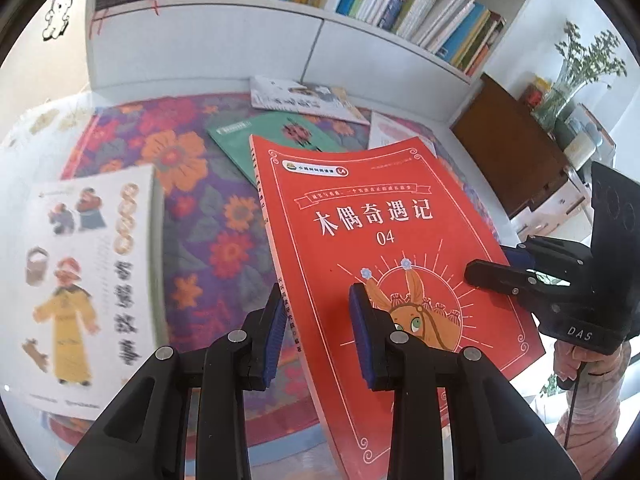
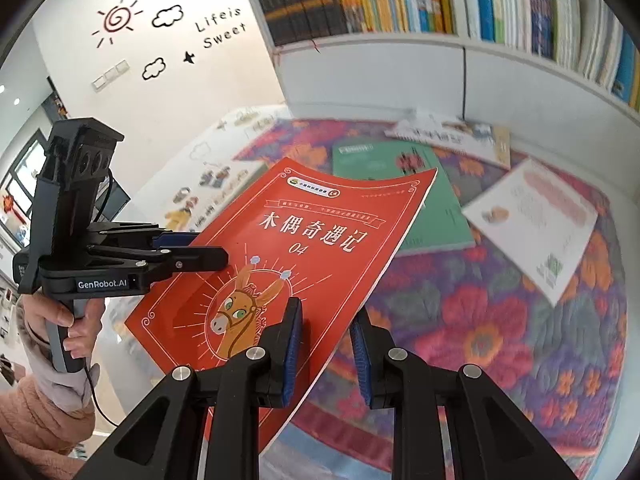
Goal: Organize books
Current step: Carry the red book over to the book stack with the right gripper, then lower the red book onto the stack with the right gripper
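A red book (image 1: pixel 384 216) with a donkey on its cover hangs tilted above the floral mat (image 1: pixel 192 220), held from both sides. My left gripper (image 1: pixel 316 312) is shut on its spine edge, blue pads on either face. My right gripper (image 2: pixel 326 320) is shut on the opposite long edge of the red book (image 2: pixel 312 232). Each view shows the other tool: the right gripper (image 1: pixel 496 264) clamps the cover's right side, the left gripper (image 2: pixel 200 248) clamps its left side. A hand (image 2: pixel 72 320) holds the left tool's grip.
Loose books lie on the mat: a green one (image 1: pixel 256 136), a white illustrated one (image 1: pixel 300 96) behind it, a white-and-pink one (image 2: pixel 540 216) and a white cartoon one (image 1: pixel 88 280). The white bookshelf (image 2: pixel 400 0) stands packed with upright books. A brown cabinet (image 1: pixel 512 152) is at right.
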